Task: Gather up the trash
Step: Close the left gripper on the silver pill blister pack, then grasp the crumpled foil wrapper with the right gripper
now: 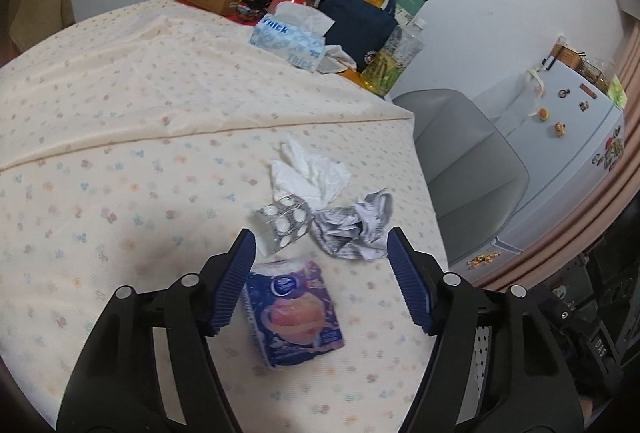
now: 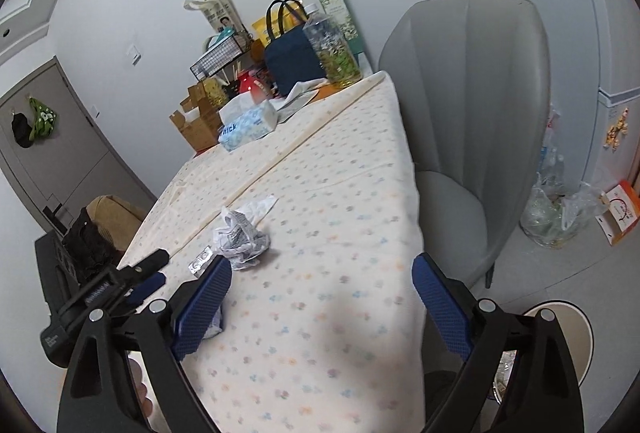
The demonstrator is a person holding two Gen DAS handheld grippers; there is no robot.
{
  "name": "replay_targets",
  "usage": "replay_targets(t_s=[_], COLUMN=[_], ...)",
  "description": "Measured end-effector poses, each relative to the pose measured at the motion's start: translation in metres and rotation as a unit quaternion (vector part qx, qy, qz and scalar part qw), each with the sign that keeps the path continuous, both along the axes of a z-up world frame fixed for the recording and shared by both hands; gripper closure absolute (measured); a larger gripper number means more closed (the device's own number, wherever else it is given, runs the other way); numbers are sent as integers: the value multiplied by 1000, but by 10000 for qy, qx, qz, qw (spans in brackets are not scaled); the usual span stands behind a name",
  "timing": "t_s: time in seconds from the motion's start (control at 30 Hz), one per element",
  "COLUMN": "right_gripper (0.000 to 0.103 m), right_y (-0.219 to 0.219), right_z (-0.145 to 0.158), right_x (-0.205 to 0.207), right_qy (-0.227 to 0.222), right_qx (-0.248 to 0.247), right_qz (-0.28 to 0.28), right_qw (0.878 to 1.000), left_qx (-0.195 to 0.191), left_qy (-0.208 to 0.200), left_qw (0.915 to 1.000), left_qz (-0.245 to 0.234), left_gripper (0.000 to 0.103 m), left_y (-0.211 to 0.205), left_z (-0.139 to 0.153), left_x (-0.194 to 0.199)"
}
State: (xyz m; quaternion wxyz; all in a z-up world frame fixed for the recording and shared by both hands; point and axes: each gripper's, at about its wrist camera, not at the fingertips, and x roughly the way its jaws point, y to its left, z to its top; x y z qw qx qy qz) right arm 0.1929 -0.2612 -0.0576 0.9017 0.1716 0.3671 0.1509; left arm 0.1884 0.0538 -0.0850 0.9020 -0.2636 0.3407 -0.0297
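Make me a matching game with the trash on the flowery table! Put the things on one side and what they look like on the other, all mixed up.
Things:
1. tissue
2. blister pack
3. crumpled paper
4. snack wrapper

Looks:
A. dark blue with an orange picture
B. plain white and soft
C. silver with round white bumps
D. white with grey print, scrunched up

Right pairs: 1-B, 2-C, 3-D, 4-A. The snack wrapper lies between the open fingers of the left hand-held gripper.
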Motion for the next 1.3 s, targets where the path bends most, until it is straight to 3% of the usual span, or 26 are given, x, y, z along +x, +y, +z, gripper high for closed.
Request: replay_targets(t_s=[0.17, 0.57, 0.9, 1.13, 1.2, 1.3], right_gripper=[13, 13, 13, 13, 13, 13], right_y=[8, 19, 27, 40, 45, 56], right_z=[-9, -20, -21, -25, -26, -28], right_x=[9, 30, 43, 50, 51, 54], right_qy=[104, 245, 267, 327, 334, 371], right_qx=[37, 43, 63, 50, 31, 11], right_qz=[57, 129, 134, 223, 264, 354], right_qw=[9999, 9996, 9995, 9992, 9991, 9987], left_qx=[2, 198, 759, 916, 858, 686], left_qy=[186, 423, 828, 730, 680, 642], left_qw=[9998, 9986, 9920, 9913, 9924, 9940], left_qz=[-54, 255, 573, 605, 570, 555], left_gripper=[47, 48, 45, 46, 56, 59], left_y=[-1, -2, -7, -5, -2, 7], left_z=[-15, -30, -35, -29, -28, -29], left_x=[12, 42, 68, 57, 52, 43])
